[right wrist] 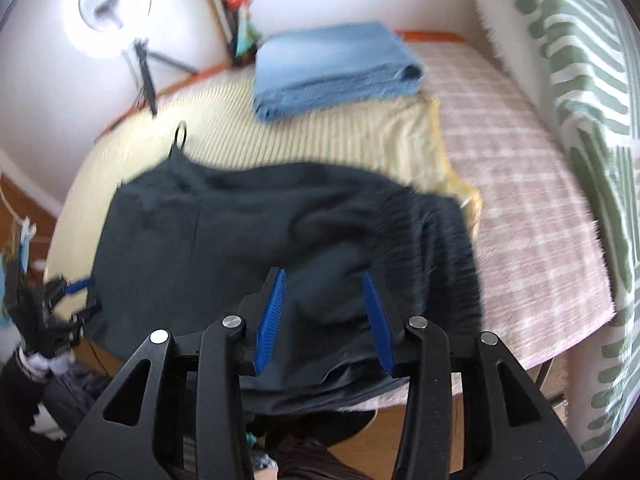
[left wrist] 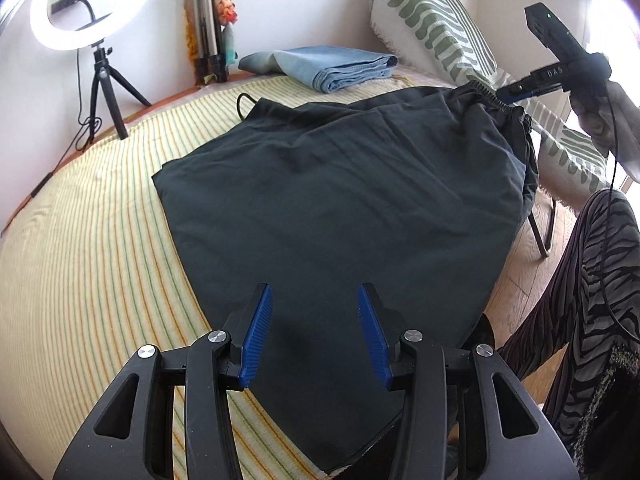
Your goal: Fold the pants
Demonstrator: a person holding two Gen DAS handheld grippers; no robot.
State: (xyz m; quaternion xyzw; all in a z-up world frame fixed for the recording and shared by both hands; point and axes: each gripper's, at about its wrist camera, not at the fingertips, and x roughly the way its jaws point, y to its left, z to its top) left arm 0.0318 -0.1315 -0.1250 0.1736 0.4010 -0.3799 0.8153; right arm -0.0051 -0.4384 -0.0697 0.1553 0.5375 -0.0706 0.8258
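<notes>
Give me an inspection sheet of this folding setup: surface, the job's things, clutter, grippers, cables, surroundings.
Surface: bed with a yellow striped cover.
Job's things: dark pants spread on the bed, the elastic waistband end near the right gripper; one edge hangs over the bed's side.
Clutter: folded blue jeans behind the pants.
Grippers: left gripper open above the pants, nothing between its pads; right gripper open above the pants, holding nothing.
Cables: black cord from the ring light; black cable down from the right gripper.
Surroundings: green-patterned cushion, folded tripod against the wall.
</notes>
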